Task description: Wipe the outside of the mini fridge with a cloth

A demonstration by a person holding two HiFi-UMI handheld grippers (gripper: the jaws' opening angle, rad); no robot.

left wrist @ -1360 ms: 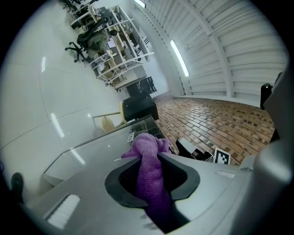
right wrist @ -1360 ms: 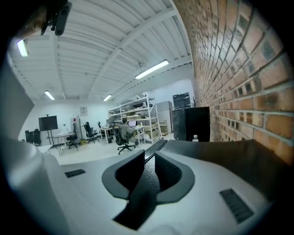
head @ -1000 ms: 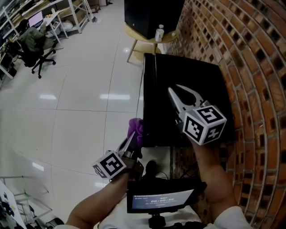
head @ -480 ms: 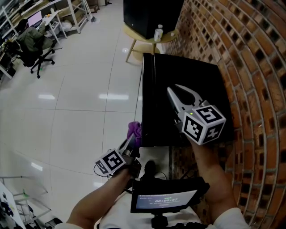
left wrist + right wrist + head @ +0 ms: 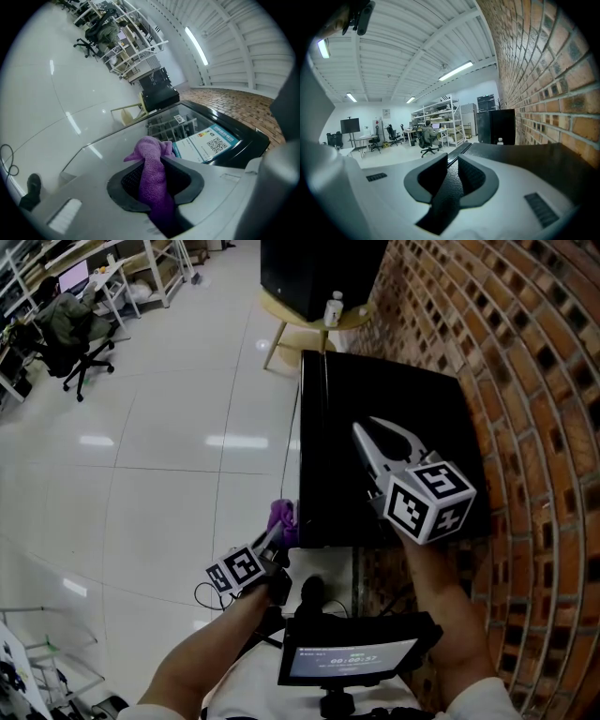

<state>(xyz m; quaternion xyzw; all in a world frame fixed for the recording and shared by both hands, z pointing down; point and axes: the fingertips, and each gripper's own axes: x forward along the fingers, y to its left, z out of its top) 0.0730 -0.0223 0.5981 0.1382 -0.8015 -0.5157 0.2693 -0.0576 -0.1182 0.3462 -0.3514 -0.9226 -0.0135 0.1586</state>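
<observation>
The black mini fridge (image 5: 384, 399) stands against the brick wall; its glass door with a blue-and-white sticker (image 5: 206, 143) fills the left gripper view. My left gripper (image 5: 275, 536) is low at the fridge's front left corner, shut on a purple cloth (image 5: 281, 515). The cloth (image 5: 154, 168) bunches out between the jaws, close to the door glass. My right gripper (image 5: 375, 430) hovers over the fridge's top. In the right gripper view its jaws (image 5: 451, 161) stand a narrow gap apart with nothing between them, and the textured black top shows through the gap.
A brick wall (image 5: 534, 381) runs along the right. Behind the fridge a small round table (image 5: 314, 315) carries a black box and a white bottle (image 5: 334, 307). An office chair (image 5: 70, 343) and shelves stand far left. A cable (image 5: 211, 594) lies on the tiled floor.
My left gripper has sunk lower along the fridge's front with the purple cloth still in it. The right gripper has stayed where it was.
</observation>
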